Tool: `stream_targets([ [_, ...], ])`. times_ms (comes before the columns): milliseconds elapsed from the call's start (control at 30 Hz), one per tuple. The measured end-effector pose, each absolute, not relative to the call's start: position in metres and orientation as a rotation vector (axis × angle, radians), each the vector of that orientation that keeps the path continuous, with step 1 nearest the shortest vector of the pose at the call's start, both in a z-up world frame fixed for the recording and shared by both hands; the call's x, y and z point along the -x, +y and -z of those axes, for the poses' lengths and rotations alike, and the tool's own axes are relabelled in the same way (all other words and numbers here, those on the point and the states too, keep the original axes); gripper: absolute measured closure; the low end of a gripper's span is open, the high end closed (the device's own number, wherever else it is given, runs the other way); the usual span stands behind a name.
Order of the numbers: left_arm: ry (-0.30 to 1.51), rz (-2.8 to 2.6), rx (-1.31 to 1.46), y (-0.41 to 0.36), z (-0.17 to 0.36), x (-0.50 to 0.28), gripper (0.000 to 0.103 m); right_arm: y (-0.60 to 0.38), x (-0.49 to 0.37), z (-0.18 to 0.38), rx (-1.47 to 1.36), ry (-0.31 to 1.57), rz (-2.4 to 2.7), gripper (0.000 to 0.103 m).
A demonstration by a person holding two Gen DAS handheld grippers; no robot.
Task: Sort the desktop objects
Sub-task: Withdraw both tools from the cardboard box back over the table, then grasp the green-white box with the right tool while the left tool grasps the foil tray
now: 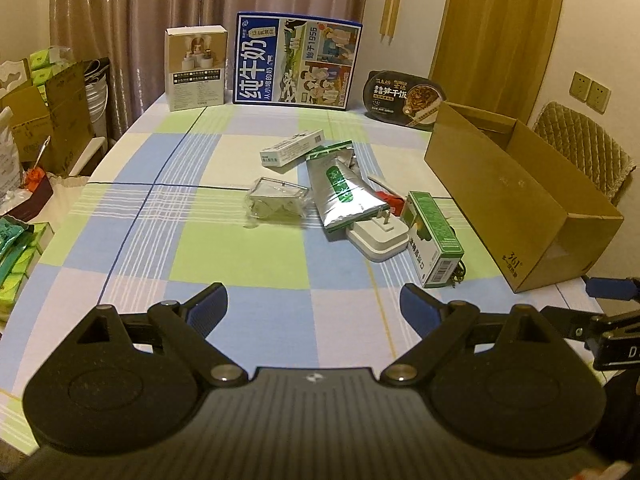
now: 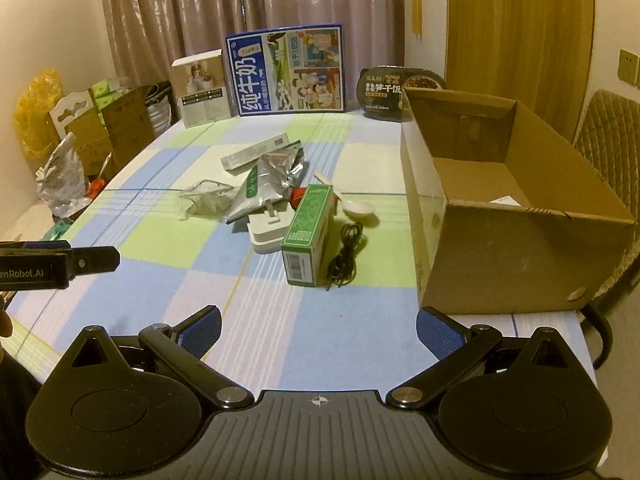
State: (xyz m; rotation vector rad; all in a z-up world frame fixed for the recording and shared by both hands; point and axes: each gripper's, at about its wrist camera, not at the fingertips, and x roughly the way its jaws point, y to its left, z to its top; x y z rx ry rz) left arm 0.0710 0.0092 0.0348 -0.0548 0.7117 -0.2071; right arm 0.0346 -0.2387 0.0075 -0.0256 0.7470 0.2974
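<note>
Both grippers, left [image 1: 314, 300] and right [image 2: 318, 324], spread wide over the checked tablecloth [image 1: 240, 256], nothing grasped. Clutter just left of the open cardboard box [image 2: 520, 256]: green carton [image 2: 308, 232], white charger [image 1: 376, 242], silver pouch [image 1: 340, 192], black cable [image 2: 344, 256].

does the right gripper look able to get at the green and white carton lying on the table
Probably yes: the right gripper is open and empty, and bare checked tablecloth lies between it and the green and white carton. A black cable lies close beside the carton.

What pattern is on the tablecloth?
Tablecloth: blue, green and white checks, clearest in the left wrist view.
</note>
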Motion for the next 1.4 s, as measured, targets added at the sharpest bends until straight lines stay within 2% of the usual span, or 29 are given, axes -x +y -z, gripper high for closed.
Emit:
stream_targets([
  [200, 0.714, 0.213, 0.048, 0.012, -0.033, -0.074, 0.012, -0.226, -0.044, -0.005, 0.037, 0.74, -0.317, 0.003],
  [367, 0.717, 0.229, 0.012, 0.015, -0.032, -0.082, 0.012, -0.21, -0.065, -0.004, 0.05, 0.74, -0.341, 0.017],
  [1000, 0.732, 0.203, -0.055, 0.038, -0.017, -0.146, 0.012, -0.188, -0.147, 0.026, 0.073, 0.785, -0.324, 0.024],
  [1300, 0.745, 0.219, -0.078, 0.029, -0.002, -0.178, 0.012, -0.189, -0.18, 0.047, 0.048, 0.838, -0.31, 0.048],
  [1400, 0.749, 0.221, -0.085, 0.025, 0.004, -0.192, 0.012, -0.188, -0.188, 0.053, 0.053, 0.861, -0.304, 0.063],
])
